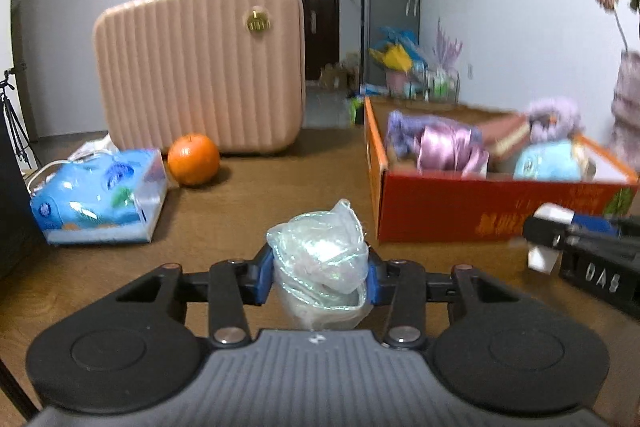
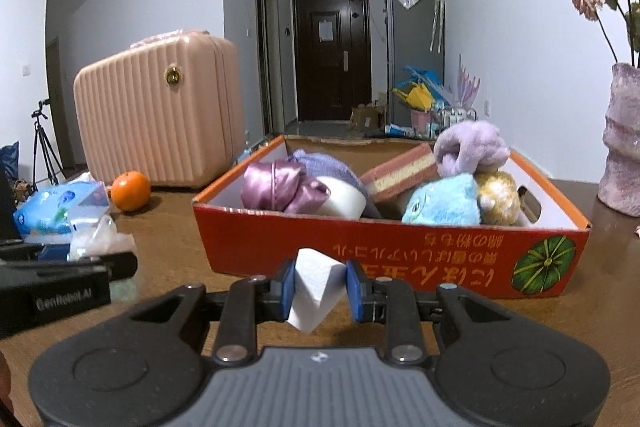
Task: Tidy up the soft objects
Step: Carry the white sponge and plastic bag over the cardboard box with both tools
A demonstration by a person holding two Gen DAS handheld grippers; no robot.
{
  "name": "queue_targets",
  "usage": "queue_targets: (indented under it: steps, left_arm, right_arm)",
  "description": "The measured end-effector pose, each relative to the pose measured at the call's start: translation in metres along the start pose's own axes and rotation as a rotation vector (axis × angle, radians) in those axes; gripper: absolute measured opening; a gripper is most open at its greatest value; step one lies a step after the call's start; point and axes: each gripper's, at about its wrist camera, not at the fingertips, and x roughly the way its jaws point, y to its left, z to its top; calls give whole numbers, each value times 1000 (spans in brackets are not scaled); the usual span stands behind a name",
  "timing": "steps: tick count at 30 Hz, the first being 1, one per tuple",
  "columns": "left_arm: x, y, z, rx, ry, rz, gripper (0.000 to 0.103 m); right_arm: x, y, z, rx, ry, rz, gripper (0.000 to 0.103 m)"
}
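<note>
My left gripper (image 1: 320, 281) is shut on a crumpled iridescent plastic bag (image 1: 320, 259), held above the brown table left of the red cardboard box (image 1: 480, 211). My right gripper (image 2: 318, 291) is shut on a white foam block (image 2: 314, 291), just in front of the box's (image 2: 360, 247) near wall. The box holds soft things: a purple satin cloth (image 2: 280, 183), a blue plush (image 2: 444, 203), a lilac plush (image 2: 472, 147), a gold plush (image 2: 500, 197), a pink sponge (image 2: 400, 173). The right gripper shows at the right edge of the left wrist view (image 1: 548, 239); the left gripper shows at the left edge of the right wrist view (image 2: 100, 259).
A pink suitcase (image 1: 200, 63) stands at the table's back left, with an orange (image 1: 193, 159) in front of it and a blue tissue pack (image 1: 100, 197) to its left. A pinkish vase (image 2: 624, 143) with dried flowers stands right of the box. A tripod (image 2: 42, 143) stands far left.
</note>
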Motion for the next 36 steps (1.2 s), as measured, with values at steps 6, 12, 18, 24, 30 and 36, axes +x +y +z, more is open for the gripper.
queue_targets:
  steps: [6, 12, 18, 24, 30, 36]
  left_arm:
    - [-14, -8, 14, -24, -88, -14, 43]
    - [-16, -23, 27, -46, -136, -29, 43]
    - [-12, -36, 38, -66, -170, -41, 43]
    - [-5, -46, 49, -82, -189, -48, 43]
    - [6, -59, 58, -90, -201, -61, 43]
    - [18, -71, 65, -87, -210, -74, 43]
  right_arm:
    - [-7, -4, 9, 0, -66, -13, 26]
    - [-6, -15, 18, 11, -105, -29, 26]
    - [1, -28, 25, 26, -128, -39, 26]
    - [9, -39, 31, 27, -146, -48, 26]
    - [19, -50, 38, 29, -162, -61, 26]
    - [29, -61, 45, 27, -177, -78, 26]
